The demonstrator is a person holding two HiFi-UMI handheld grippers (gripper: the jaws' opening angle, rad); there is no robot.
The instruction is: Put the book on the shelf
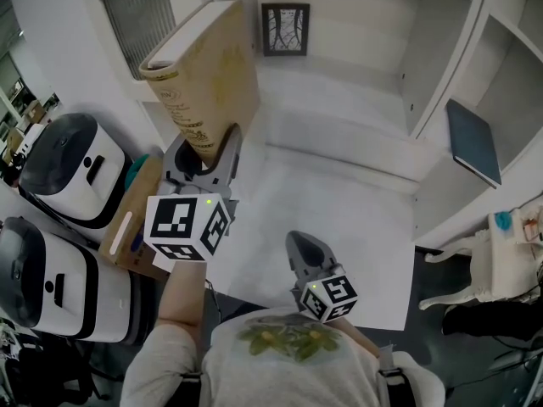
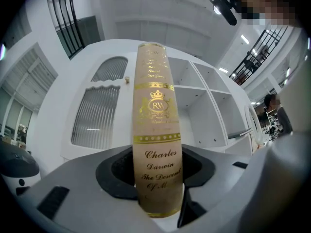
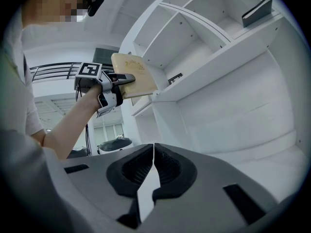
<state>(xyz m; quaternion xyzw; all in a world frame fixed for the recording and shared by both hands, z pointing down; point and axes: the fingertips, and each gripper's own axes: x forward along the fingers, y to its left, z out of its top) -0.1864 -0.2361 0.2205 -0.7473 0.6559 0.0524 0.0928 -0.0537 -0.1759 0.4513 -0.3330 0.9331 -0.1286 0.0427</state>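
So, the book (image 1: pixel 208 70) is in the air, clamped at its lower end by the left gripper (image 1: pixel 206 161), in front of the white shelf (image 1: pixel 339 134) & resting on none of its boards. Right gripper (image 1: pixel 307 259) hangs low, jaws together, nothing btwn them. Pickup looks done; left to do: carry the book into a compartment, set it down, let go. One dark book (image 1: pixel 473 142) lies in a right-hand compartment.

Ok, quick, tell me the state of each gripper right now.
Left gripper: closed, holding the book.
Right gripper: closed, empty.
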